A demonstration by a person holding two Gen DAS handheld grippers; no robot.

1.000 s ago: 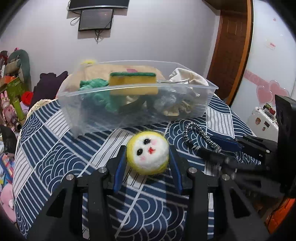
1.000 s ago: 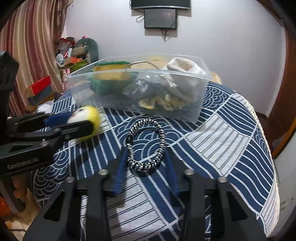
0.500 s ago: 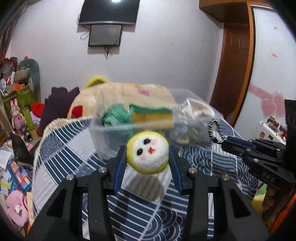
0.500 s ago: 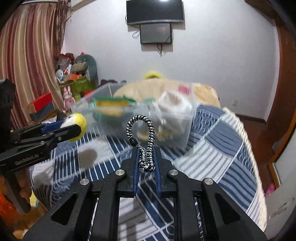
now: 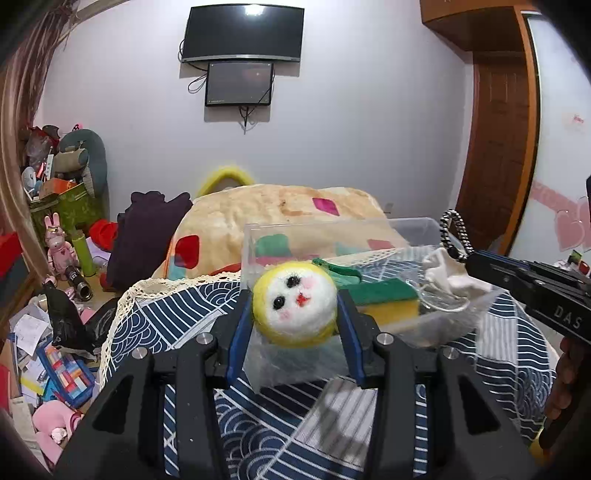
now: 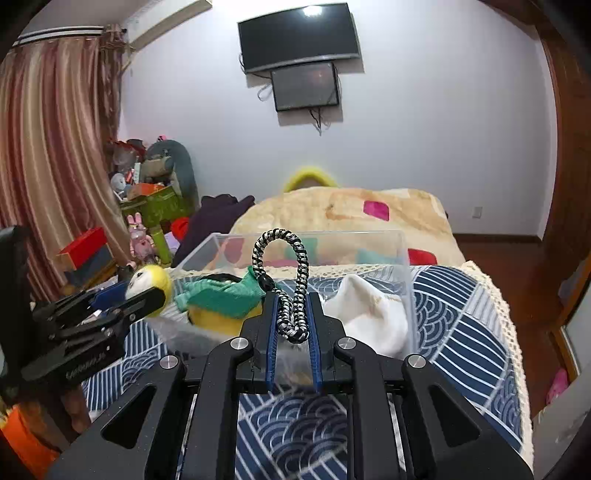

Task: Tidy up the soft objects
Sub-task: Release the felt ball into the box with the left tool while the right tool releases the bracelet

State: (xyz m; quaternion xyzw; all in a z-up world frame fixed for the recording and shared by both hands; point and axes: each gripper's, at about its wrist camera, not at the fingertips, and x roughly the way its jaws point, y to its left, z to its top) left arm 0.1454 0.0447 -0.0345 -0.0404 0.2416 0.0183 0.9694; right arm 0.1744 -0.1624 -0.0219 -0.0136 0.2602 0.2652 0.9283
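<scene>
Felted wool, yellow with a white face: one ball (image 5: 295, 304) is clamped between the blue pads of the left tongs (image 5: 293, 314), held above the near-left corner of the clear plastic bin (image 5: 417, 225). Its face points back toward the left wrist camera, tilted slightly, dark eyes upper left and red mouth to the right. Being round, it has no long axis. Right tongs (image 6: 291, 325) are closed tight on one black-and-white braided cord loop (image 6: 286, 280); the loop stands upright, long axis roughly vertical, its arch above the fingertips and its knotted end pinched low between the pads. It is held over the near wall of the bin. Bin contents, counted as far as visible: one yellow sponge with a green scouring face (image 5: 388, 299), one green knitted piece (image 6: 221, 290), one white cloth (image 6: 369, 314); further items beneath are too unclear to identify. Bin stands on a tabletop covered by a navy-and-white wave-pattern cloth (image 5: 280, 435) with a lace edge. Behind it: a beige blanket with coloured patches (image 5: 280, 210), a white wall carrying two dark screens (image 5: 242, 33), a striped curtain (image 6: 48, 147) to the left in the right wrist view, a wooden door (image 5: 498, 147), and cluttered toys (image 5: 59, 236) on the left.
</scene>
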